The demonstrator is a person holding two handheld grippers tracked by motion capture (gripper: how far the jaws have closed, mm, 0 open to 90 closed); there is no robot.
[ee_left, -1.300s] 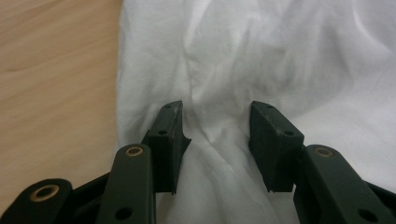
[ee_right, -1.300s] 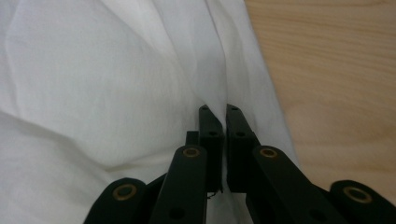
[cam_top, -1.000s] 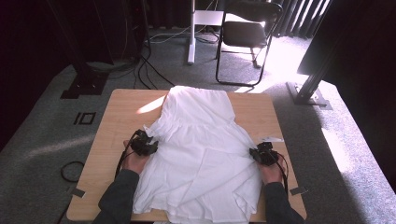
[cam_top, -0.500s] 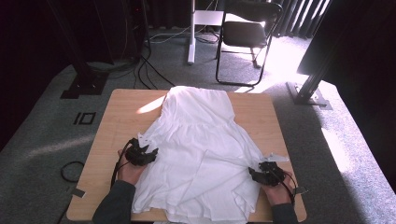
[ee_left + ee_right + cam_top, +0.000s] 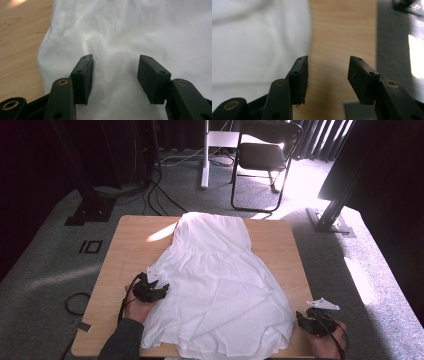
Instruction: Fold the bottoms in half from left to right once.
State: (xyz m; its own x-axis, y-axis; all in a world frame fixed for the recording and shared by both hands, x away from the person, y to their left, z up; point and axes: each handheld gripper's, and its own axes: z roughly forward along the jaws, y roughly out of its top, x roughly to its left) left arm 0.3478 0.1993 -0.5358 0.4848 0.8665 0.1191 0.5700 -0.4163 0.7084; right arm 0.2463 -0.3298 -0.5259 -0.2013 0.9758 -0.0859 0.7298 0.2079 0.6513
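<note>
a: what's the biggest thing there?

b: the bench (image 5: 125, 250), a pale wooden top on grey carpet. spread over most of it is a white dress (image 5: 220, 290), lying flat with its narrow top at the far end and its wide hem toward the person's edge.

a: where does the dress lie from the left tool?

b: right under and ahead of it. in the high view the left tool (image 5: 159, 289) sits at the dress's left edge, about halfway down its length, held by the left hand (image 5: 137, 305). in the left gripper view (image 5: 113, 75) its two black jaws stand apart over the white cloth, with a soft crease running up between them. the cloth lies below the pads, not pinched by them. bare wood shows off to that tool's left side.

a: and the right tool?

b: the right tool (image 5: 300, 320) is at the near right corner of the bench, just beside the hem's right corner and clear of it. in the right gripper view (image 5: 327, 77) the jaws are spread, with nothing between them but bare wood. the dress lies off to that tool's left, blurred, and the bench edge and carpet to its right. its jaws have just been opening and then easing back a little; the left tool's have just been opening too.

a: anything smaller around?

b: a folding chair (image 5: 265, 155) well beyond the bench, and cables (image 5: 165, 195) on the carpet.
</note>
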